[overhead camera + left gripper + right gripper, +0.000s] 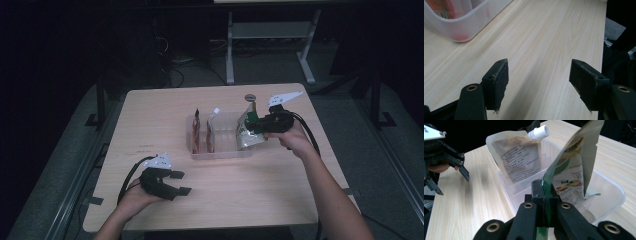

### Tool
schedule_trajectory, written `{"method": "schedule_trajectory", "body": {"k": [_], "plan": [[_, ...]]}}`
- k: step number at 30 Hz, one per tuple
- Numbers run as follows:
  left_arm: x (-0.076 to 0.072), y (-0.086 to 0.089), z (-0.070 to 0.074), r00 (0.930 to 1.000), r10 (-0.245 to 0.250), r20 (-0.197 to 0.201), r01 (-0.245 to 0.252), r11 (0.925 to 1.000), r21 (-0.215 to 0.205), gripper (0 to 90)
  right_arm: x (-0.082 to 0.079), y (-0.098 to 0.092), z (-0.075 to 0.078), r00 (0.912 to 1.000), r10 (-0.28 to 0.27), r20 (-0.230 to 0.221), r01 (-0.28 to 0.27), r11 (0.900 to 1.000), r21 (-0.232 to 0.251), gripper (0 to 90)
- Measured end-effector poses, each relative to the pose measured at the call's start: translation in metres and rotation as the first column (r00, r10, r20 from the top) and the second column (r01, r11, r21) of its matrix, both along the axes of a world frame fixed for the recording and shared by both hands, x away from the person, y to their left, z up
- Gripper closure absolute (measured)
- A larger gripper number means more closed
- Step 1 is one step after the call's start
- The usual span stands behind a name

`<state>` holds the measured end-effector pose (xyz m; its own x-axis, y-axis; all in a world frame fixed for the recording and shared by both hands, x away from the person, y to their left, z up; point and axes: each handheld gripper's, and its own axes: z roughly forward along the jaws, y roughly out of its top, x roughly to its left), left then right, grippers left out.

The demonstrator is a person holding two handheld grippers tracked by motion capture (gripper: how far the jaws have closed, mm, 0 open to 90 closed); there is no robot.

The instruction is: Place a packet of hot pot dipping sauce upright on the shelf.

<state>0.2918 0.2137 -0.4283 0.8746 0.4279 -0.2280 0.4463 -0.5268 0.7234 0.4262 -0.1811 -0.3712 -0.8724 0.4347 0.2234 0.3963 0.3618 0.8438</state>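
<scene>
Pouch (571,173) clamped in my right gripper (546,195), over the right end of the tub (616,195).
Left gripper (539,80) has its jaws apart, nothing between them, resting on the table (225,190) at 7 o'clock from the tub; spout pouch (517,160) stands mid-tub.

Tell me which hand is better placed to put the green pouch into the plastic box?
Right. Its claw is shut on the green pouch, above the plastic box. The left claw is open, far away.
</scene>
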Motion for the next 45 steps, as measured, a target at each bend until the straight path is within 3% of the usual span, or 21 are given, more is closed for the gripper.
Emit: {"method": "schedule_trajectory", "body": {"k": [8, 10, 11, 13, 19, 26, 37, 42, 45], "plan": [[0.000, -0.001, 0.000, 1.0000, -0.005, -0.003, 0.005, 1.0000, 0.006, 31.3, -0.003, 0.001, 0.001, 0.9999, -0.010, -0.007, 0.010, 1.000, -0.005, 71.9], [0.000, -0.001, 0.000, 1.0000, -0.005, -0.003, 0.005, 1.0000, 0.006, 31.3, -0.003, 0.000, 0.002, 0.9998, 0.000, -0.018, 0.000, 1.000, 0.008, 63.3], [0.000, 0.000, 0.000, 1.0000, -0.005, -0.002, 0.005, 1.0000, 0.006, 31.2, -0.005, 0.001, 0.002, 0.9998, -0.002, -0.018, 0.002, 1.000, 0.009, 54.7], [0.000, 0.000, 0.000, 1.0000, -0.004, -0.002, 0.004, 1.0000, 0.006, 31.0, -0.009, 0.002, 0.004, 0.9996, -0.029, 0.000, 0.029, 1.000, -0.012, 44.9], [0.000, 0.001, 0.000, 1.0000, -0.001, 0.000, 0.001, 1.0000, 0.003, 30.5, -0.024, 0.000, 0.010, 0.9984, -0.046, 0.034, 0.046, 0.999, -0.017, 31.1], [0.001, 0.003, 0.002, 1.0000, 0.006, 0.007, -0.006, 0.9999, 0.009, 29.5, -0.044, -0.005, 0.007, 0.9947, -0.072, 0.074, 0.076, 0.996, -0.044, 27.2], [-0.001, 0.006, 0.004, 0.9997, 0.005, 0.023, -0.006, 0.9994, 0.035, 27.8, -0.071, -0.016, -0.002, 0.9914, -0.101, 0.083, 0.108, 0.991, -0.075, 26.5], [-0.002, 0.009, 0.004, 0.9998, 0.005, 0.021, -0.006, 0.9990, 0.044, 27.2, -0.088, -0.022, -0.010, 0.9897, -0.100, 0.103, 0.111, 0.988, -0.111, 25.8], [-0.005, 0.009, 0.004, 0.9999, 0.008, 0.013, -0.009, 0.9988, 0.048, 27.1, -0.099, -0.027, -0.015, 0.9904, -0.099, 0.096, 0.109, 0.988, -0.109, 25.7]]}}
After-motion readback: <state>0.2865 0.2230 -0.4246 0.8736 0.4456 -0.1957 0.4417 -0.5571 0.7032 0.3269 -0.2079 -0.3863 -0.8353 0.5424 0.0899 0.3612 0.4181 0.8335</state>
